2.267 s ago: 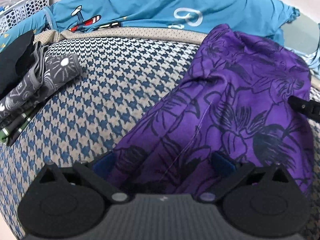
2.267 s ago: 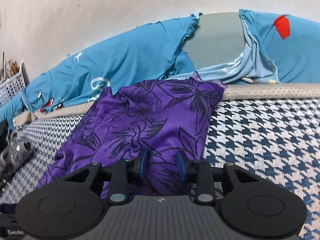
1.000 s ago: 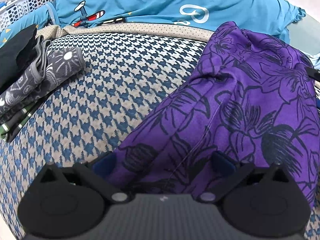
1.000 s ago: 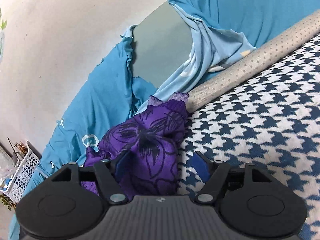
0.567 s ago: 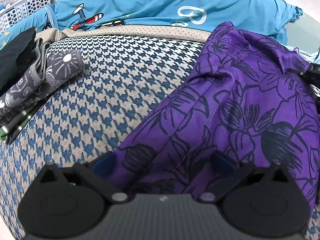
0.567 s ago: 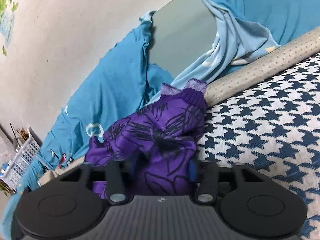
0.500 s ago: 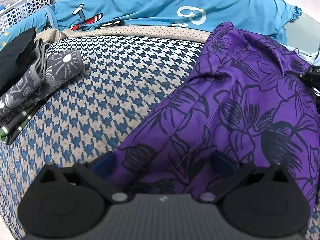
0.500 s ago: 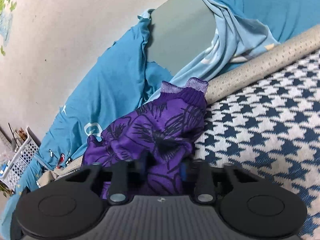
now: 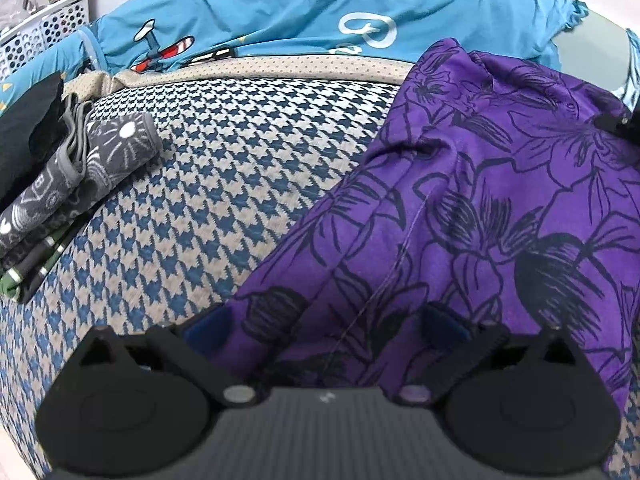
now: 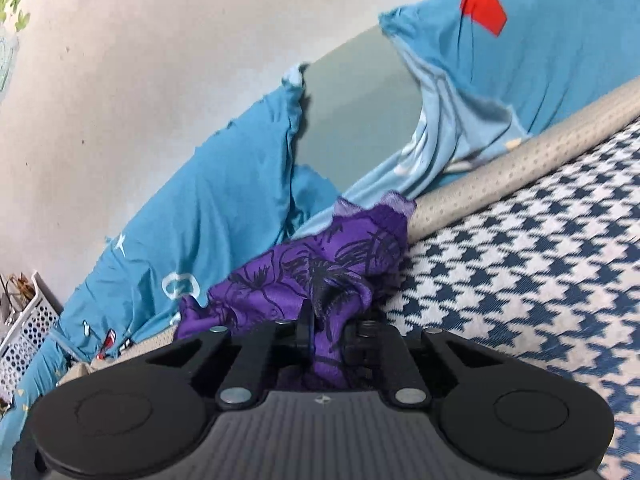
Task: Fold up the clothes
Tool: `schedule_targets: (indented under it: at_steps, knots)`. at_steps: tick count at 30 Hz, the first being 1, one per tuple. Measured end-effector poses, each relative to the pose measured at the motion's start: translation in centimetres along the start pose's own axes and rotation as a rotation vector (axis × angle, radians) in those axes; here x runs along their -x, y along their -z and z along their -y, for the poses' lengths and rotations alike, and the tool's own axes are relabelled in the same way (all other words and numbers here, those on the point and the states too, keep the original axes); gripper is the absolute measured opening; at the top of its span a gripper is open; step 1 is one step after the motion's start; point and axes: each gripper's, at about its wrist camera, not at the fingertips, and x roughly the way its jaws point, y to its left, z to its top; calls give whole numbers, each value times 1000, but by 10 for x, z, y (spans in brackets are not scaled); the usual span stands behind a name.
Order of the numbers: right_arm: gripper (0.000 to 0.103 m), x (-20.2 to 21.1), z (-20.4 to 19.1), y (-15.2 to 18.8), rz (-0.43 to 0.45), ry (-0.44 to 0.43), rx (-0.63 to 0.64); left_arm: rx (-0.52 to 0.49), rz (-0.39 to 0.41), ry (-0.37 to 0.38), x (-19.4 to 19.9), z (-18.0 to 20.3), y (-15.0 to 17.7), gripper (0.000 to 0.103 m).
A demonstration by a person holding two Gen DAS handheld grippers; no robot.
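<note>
Pinching, right gripper (image 10: 326, 330): its jaws are drawn close together on a bunched fold of the purple floral garment (image 10: 316, 280), the cloth squeezed between the two black fingers and spilling back toward the gripper body.
Left gripper (image 9: 324, 326): jaws spread wide, blue-padded fingertips (image 9: 204, 326) set to either side of the garment's near edge; the purple cloth lies between them and over the gap, but the pads do not press on it.
Purple floral garment (image 9: 480, 208): spread in loose folds over the right part of the houndstooth cover (image 9: 224, 184), running from the left gripper up to the far edge, where it rises in a crumpled peak; in the right wrist view that far corner sits against the beige dotted border (image 10: 520, 160).
Right gripper seen from the left wrist view: a dark piece at the right edge (image 9: 616, 124) touching the garment's upper part.
Folded clothes (image 9: 80, 172): a stack at the left of the cover, a grey patterned piece on top, a black one beside it, a green striped edge beneath.
Blue bedding (image 9: 320, 8): bunched along the far side, printed with a cartoon plane.
White basket (image 9: 36, 36): at the far left corner, perforated sides.
Wall (image 10: 140, 60): pale, behind the bedding.
</note>
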Motion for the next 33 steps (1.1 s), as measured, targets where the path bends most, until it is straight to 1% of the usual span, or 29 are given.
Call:
schedule_targets:
  at_steps: [2,5,10,13,19,27,33]
  knots:
    - [10,8,1,-2,13,15,-13,-9,0,13,1,1,1,103]
    - [10,22,6,-3,33,49,-20,-26,-1,52,4,3,2,103]
    - [9,46,16,-7,69,118,-30,-63,1,143,8,9,3,103]
    - [9,61,22,-8,90,169,-37,-101,8,188,12,17,5,103]
    - [9,98,30,-5,133,279,28,-171,20,246,19,33,12,103]
    - [9,162,37,4,187,409,92,-266,47,308,31,47,28,103]
    - [8,208,59,17,185,487,48,-332,68,343,46,47,46,103]
